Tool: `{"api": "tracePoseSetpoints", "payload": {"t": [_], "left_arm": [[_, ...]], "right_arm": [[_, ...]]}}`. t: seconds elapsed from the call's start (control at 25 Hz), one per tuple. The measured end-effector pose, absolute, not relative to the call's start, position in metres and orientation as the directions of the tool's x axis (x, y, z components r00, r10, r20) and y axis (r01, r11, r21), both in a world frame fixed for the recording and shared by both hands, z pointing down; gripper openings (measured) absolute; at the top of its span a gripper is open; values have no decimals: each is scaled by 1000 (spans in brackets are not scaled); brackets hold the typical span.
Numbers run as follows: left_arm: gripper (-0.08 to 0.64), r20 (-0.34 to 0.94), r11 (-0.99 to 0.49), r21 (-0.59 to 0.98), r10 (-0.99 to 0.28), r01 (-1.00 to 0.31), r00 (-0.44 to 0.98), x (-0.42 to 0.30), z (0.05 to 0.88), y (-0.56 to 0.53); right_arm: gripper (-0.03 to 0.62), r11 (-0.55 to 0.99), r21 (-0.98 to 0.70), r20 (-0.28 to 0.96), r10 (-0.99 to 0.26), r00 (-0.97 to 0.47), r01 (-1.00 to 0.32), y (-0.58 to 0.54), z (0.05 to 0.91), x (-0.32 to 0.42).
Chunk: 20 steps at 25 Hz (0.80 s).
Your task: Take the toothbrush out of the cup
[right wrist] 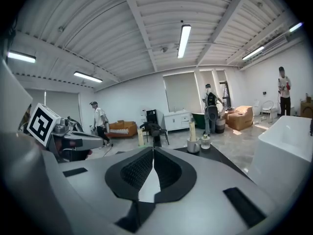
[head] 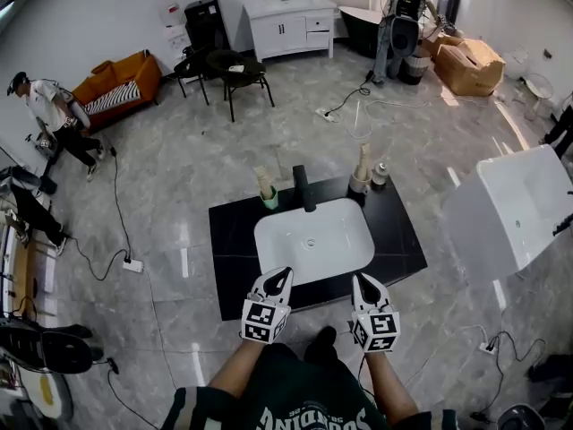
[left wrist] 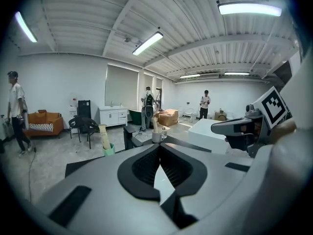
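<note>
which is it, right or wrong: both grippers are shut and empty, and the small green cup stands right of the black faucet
Wrong on one point: the head view shows the small green cup standing left of the black faucet. The left gripper and right gripper are indeed shut and empty.

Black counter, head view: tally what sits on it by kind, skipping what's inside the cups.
Cups: 2 (green cup, white cup)
Faucets: 1 (black faucet)
Bottles: 1 (small bottle)
Basins: 1 (white basin)
Total: 5
</note>
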<state>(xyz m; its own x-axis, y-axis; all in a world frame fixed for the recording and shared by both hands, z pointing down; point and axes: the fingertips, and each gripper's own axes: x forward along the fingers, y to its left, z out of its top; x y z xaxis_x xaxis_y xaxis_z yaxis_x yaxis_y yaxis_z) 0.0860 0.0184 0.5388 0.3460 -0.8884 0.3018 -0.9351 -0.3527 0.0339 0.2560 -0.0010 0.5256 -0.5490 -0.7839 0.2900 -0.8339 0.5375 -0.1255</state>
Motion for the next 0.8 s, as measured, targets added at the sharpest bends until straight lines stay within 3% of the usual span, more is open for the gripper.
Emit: {"api": "tracePoseSetpoints", "payload": {"t": [0.28, 0.8], "left_arm": [[11, 303, -336, -4, -898, -942, 319, 90, 532, -8], [11, 297, -225, 27, -929, -974, 222, 30, 548, -33]], "right_arm": [[41, 573, -158, 238, -768, -594, -804, -23, 520, 249], [43, 732, -95, 257, -637, -727, -675, -69, 526, 147]]}}
